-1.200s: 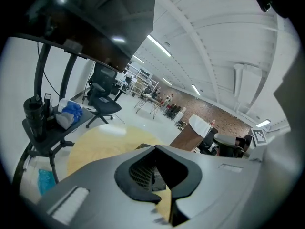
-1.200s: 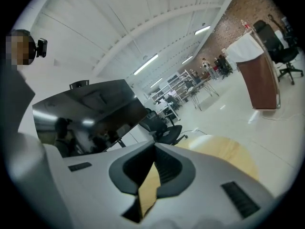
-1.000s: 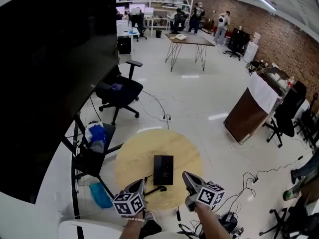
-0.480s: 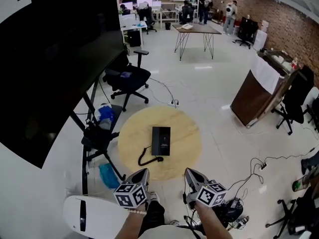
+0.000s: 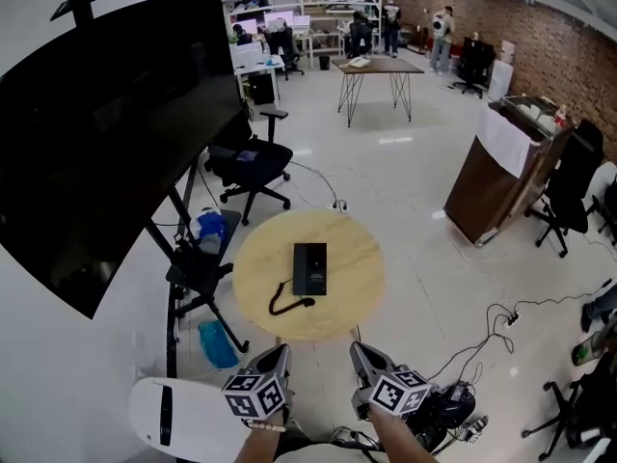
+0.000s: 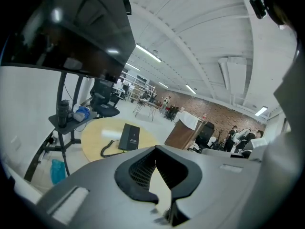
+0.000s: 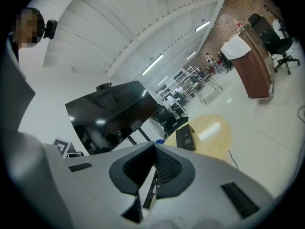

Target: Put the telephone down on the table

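A black telephone (image 5: 309,268) lies flat on the round wooden table (image 5: 357,278), its coiled cord (image 5: 286,306) trailing toward the near edge. No gripper touches it. My left gripper (image 5: 279,352) and right gripper (image 5: 359,348) hover side by side short of the table's near rim, both shut with nothing between the fingers. In the left gripper view the telephone (image 6: 129,137) shows beyond the closed left gripper (image 6: 155,148). In the right gripper view the telephone (image 7: 185,138) lies on the table (image 7: 214,132) past the closed right gripper (image 7: 155,145).
A large black screen on a stand (image 5: 106,114) fills the left side. A small stand with blue items (image 5: 200,244) and an office chair (image 5: 248,162) flank the table's left. A wooden lectern (image 5: 492,186) and floor cables (image 5: 482,326) are to the right.
Both grippers have drawn back from the table, which now lies farther from them. The telephone has stayed where it lay.
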